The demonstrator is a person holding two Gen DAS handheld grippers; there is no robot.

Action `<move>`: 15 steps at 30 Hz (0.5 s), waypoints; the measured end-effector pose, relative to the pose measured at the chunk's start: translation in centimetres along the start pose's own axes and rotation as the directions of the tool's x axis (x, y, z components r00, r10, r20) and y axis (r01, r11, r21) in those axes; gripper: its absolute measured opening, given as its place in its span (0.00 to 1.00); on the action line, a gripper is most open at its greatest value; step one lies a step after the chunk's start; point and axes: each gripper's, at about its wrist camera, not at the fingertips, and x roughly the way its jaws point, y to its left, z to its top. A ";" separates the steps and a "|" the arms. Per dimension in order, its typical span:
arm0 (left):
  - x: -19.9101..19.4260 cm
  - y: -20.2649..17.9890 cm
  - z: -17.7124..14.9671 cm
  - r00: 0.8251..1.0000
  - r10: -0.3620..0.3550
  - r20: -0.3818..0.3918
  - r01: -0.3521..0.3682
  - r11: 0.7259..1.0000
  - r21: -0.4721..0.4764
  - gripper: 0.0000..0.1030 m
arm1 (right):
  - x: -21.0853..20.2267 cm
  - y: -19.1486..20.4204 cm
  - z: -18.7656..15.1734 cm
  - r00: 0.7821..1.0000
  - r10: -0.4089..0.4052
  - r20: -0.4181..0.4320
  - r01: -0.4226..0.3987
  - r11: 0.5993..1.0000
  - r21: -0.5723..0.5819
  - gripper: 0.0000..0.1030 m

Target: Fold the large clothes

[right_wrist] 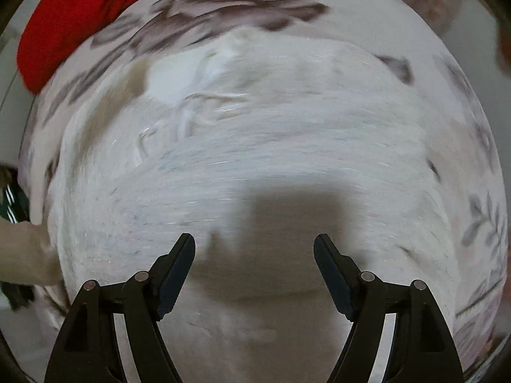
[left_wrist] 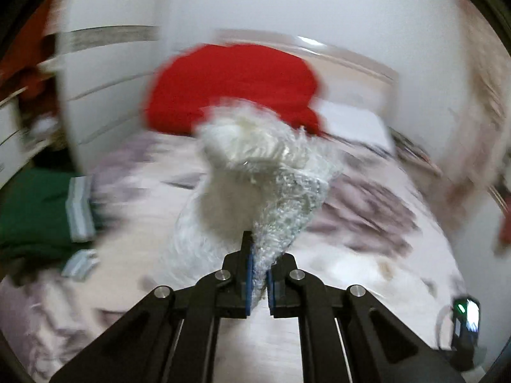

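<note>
A white fluffy garment hangs lifted in the left wrist view, pinched between the pads of my left gripper, which is shut on its edge. The rest of it trails down onto the bed. In the right wrist view the same white garment lies spread over the bed below my right gripper, which is open and empty above it, casting a shadow on the cloth. Both views are blurred by motion.
The bed has a floral sheet, also seen in the right wrist view. A red cloth lies at the head of the bed. A green garment lies at the left. A small device sits at the right.
</note>
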 end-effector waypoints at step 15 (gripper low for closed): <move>11.3 -26.4 -14.4 0.889 -0.134 -0.437 0.255 0.939 0.230 0.29 | -0.2 -23.8 1.2 0.991 0.134 -0.011 -0.124 0.943 0.309 0.76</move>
